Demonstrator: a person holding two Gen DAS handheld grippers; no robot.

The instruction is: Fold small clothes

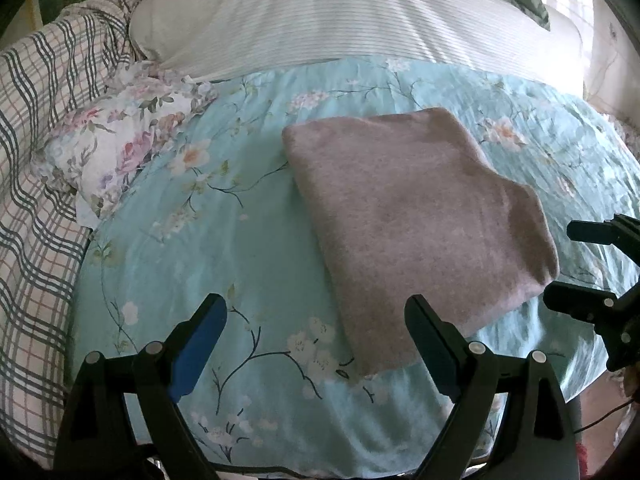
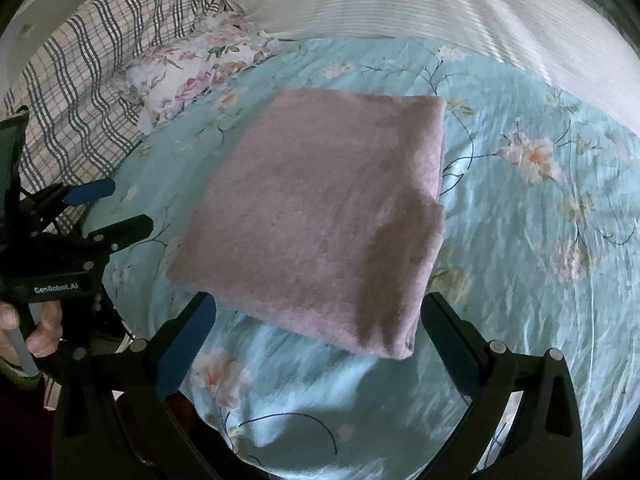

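A folded mauve-pink garment point(image 1: 416, 232) lies flat as a neat rectangle on the light blue floral bedspread point(image 1: 208, 240); it also shows in the right wrist view point(image 2: 320, 216). My left gripper point(image 1: 316, 320) is open and empty, hovering near the garment's near left edge. My right gripper point(image 2: 316, 316) is open and empty, just in front of the garment's near edge. The right gripper also shows at the right edge of the left wrist view point(image 1: 576, 264), and the left gripper shows at the left of the right wrist view point(image 2: 124, 204), both open.
A white floral cloth point(image 1: 120, 148) lies crumpled at the far left. A plaid blanket point(image 1: 44, 128) covers the left side. A white striped pillow point(image 1: 352, 20) lies behind. The bed's edge runs near the grippers.
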